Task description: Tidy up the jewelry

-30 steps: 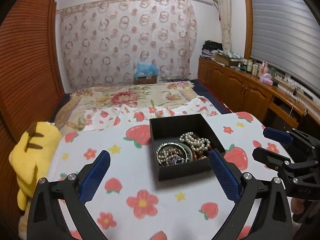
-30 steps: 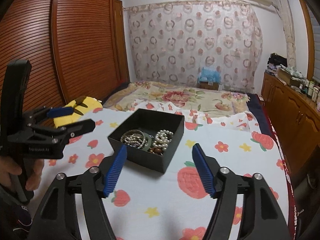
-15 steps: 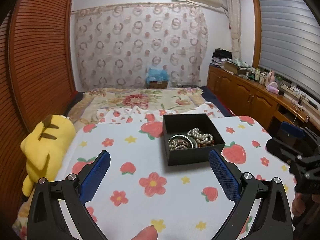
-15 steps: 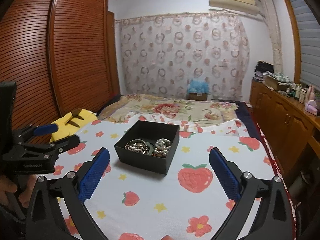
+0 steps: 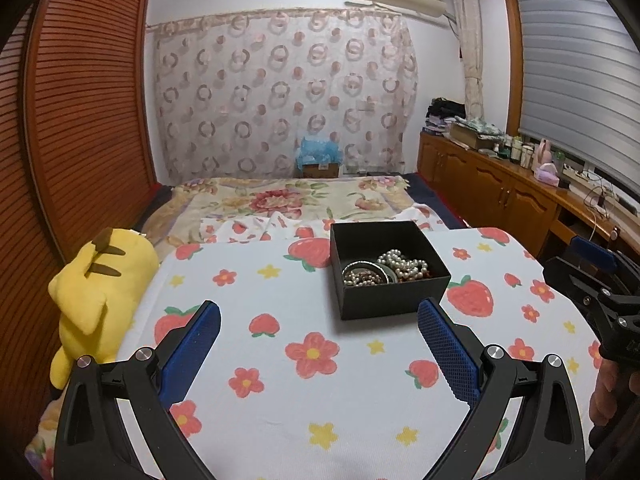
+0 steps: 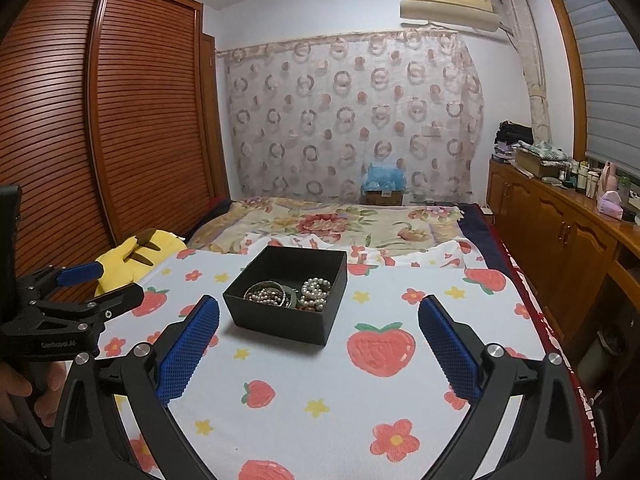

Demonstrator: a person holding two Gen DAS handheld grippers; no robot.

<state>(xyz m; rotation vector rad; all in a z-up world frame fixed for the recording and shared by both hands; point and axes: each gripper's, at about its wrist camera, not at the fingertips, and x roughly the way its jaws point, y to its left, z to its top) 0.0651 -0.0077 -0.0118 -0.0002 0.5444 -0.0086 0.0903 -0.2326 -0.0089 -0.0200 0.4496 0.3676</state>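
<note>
the left tongs are spread wide with nothing between the blue pads. the right tongs are spread wide too and hold nothing.

a black box sits on the white cloth with red strawberries and flowers on it. the box is in front of both tongs, a bit apart from their tips. from the left tongs it is ahead and a little toward the right pad. from the right tongs it is ahead and a little toward the left pad.

inside the box lie white pearl beads, a round bangle with a silver bead string in it, and some brown beads. they are all in a heap and touch each other.

a yellow plush toy lies off to the left of the left tongs, at the edge of the cloth.
</note>
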